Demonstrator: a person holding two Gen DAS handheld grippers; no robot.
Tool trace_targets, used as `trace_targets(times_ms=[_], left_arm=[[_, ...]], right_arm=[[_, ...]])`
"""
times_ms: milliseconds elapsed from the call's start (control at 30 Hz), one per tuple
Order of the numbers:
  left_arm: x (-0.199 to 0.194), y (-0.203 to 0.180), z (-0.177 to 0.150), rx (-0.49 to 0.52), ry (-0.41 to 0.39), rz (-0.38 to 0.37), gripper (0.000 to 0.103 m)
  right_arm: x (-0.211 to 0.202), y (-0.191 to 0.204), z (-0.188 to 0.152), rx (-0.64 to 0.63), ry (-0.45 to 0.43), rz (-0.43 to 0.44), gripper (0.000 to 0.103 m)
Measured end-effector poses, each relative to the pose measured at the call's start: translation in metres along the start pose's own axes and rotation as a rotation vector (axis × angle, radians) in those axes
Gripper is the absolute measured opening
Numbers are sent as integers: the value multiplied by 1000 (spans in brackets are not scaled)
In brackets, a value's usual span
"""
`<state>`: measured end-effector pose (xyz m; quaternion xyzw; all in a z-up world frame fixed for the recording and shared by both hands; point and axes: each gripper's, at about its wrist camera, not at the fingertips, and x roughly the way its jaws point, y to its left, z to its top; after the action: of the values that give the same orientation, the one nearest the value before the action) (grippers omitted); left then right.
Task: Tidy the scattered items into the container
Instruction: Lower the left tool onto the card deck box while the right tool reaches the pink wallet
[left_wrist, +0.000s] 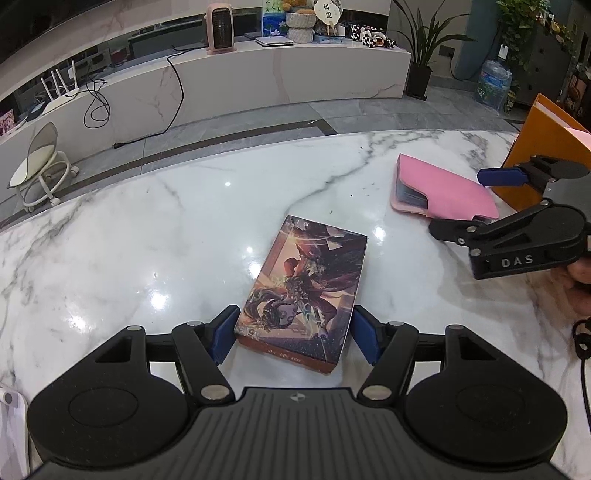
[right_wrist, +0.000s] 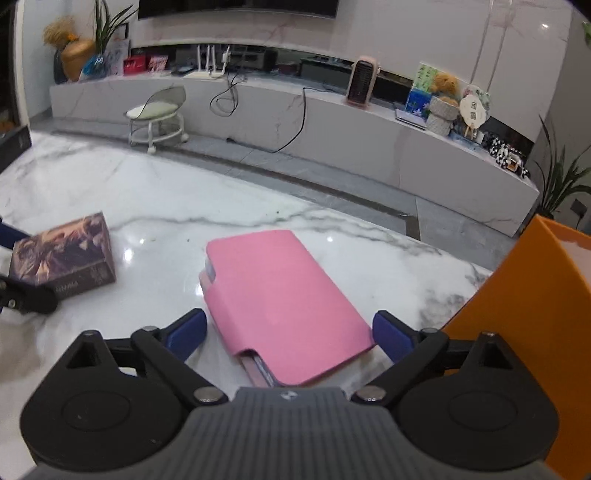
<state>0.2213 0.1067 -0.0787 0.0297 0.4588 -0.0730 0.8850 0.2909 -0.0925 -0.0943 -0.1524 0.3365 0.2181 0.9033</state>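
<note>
A printed card box (left_wrist: 303, 291) lies flat on the marble table (left_wrist: 147, 229). My left gripper (left_wrist: 293, 332) is open, its blue pads on either side of the box's near end, close to its sides. A pink card holder (right_wrist: 280, 302) lies flat to the right, and my right gripper (right_wrist: 290, 334) is open with its pads on either side of the holder's near end. The orange container (right_wrist: 535, 332) stands at the right. The holder (left_wrist: 443, 192), the right gripper (left_wrist: 476, 199) and the container (left_wrist: 543, 136) also show in the left wrist view, the box (right_wrist: 62, 258) in the right wrist view.
The table's far edge (left_wrist: 221, 147) drops to a grey tiled floor. Beyond stand a small wheeled stool (left_wrist: 40, 166), a long white cabinet (left_wrist: 258, 81) with a heater, and potted plants. A white object (left_wrist: 9, 402) sits at the left edge near my left gripper.
</note>
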Motion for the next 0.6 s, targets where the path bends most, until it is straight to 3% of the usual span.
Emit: trace_targets(times_ms=[133, 267, 400, 600], left_arm=[[-1, 0, 3, -2, 5, 4, 76], [-1, 0, 3, -1, 14, 8, 75], [-2, 1, 3, -5, 33, 8, 74], [-11, -3, 3, -1, 49, 15, 72]], right_arm=[[2, -1, 2, 14, 21, -16, 99], [1, -1, 8, 7, 64, -16, 88], [-7, 7, 9, -43, 116, 14, 85], [-30, 30, 3, -188, 167, 18, 62]])
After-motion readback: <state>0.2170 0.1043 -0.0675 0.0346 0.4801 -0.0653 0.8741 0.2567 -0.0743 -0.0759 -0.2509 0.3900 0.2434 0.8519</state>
